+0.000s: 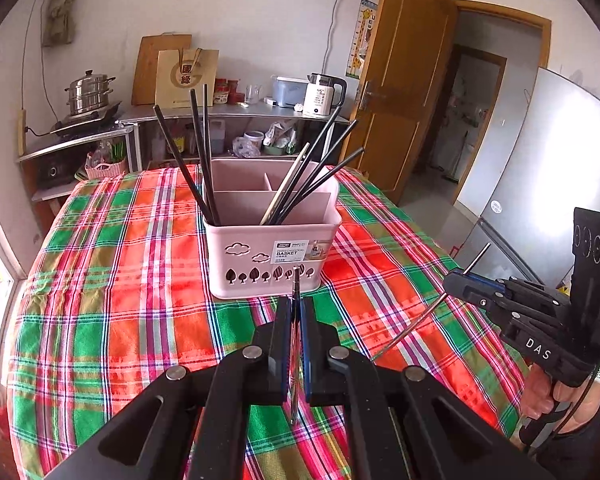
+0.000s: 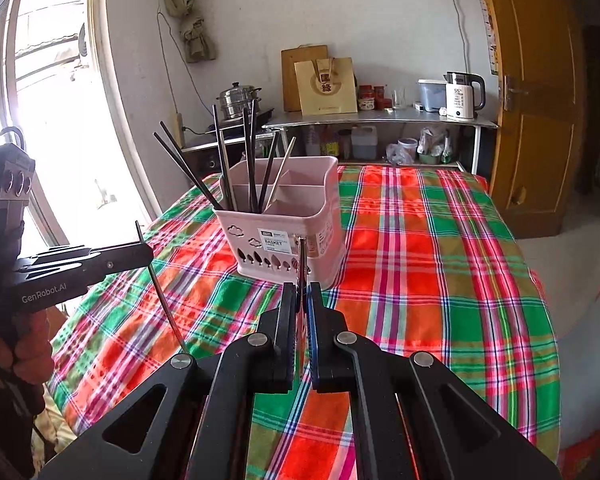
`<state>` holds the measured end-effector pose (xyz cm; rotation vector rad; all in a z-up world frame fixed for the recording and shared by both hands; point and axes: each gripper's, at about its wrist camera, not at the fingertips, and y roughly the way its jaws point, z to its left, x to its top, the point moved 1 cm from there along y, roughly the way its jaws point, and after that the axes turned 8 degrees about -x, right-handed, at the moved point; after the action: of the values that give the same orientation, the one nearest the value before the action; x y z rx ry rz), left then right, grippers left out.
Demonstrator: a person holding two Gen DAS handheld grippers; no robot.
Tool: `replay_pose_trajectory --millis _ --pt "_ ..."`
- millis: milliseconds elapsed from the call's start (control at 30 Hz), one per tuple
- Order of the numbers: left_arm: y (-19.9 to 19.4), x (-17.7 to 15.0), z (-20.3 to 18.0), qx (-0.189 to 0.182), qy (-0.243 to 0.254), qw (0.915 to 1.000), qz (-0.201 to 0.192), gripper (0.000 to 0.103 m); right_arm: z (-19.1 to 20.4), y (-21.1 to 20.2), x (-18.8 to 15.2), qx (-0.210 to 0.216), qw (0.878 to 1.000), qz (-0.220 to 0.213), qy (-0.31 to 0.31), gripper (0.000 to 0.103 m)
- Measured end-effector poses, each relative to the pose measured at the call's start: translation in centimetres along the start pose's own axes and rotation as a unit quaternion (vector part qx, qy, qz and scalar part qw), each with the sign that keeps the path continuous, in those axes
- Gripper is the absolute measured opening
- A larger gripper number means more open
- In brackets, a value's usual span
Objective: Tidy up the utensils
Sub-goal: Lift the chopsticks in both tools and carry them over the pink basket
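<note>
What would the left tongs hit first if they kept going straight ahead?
Most likely the front wall of the pink basket. The left tongs, shut on a metal chopstick, point right at it, with only bare tablecloth between. Depth is hard to judge.

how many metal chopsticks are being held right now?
2. One metal chopstick is clamped in the left gripper; the other chopstick is in the right gripper. Several dark ones plus one pale one stand in the pink basket.
</note>
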<state>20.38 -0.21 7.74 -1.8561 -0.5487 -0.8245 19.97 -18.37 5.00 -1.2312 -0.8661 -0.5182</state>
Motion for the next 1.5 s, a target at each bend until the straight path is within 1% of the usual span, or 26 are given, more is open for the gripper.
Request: replay_pose_trajectory --millis 433,767,933,1100,1267,1500 --pt "-1.5 -0.7 -0.2 -0.006 0.002 1.0000 0.001 0.004 0.2 -0.4 -0.7 0.001 1.000 0.007 -0.009 0.005" --pt "-3.1 1.0 0.6 -0.012 -0.001 0.9997 -0.019 0.004 1.0 -1.8 1.2 0.015 1.000 -0.025 -0.009 0.005" --pt "-3.6 3.1 1.6 -0.010 -0.007 0.9994 -0.033 0.004 1.1 -1.4 3.0 0.017 0.999 -0.036 -0.009 0.005" --pt "-4.3 6.0 2.3 -0.015 -0.010 0.9987 -0.049 0.004 0.8 -1.2 5.1 0.021 0.998 -0.052 0.000 0.005" --pt "-4.8 9.6 2.7 -0.012 -0.009 0.9974 -0.070 0.004 0.5 -1.4 8.4 0.018 0.997 -0.079 0.003 0.005" --pt "-5.0 14.1 3.1 0.007 0.005 0.9951 -0.098 0.004 -0.9 -1.3 13.0 0.002 0.993 -0.114 0.009 0.005"
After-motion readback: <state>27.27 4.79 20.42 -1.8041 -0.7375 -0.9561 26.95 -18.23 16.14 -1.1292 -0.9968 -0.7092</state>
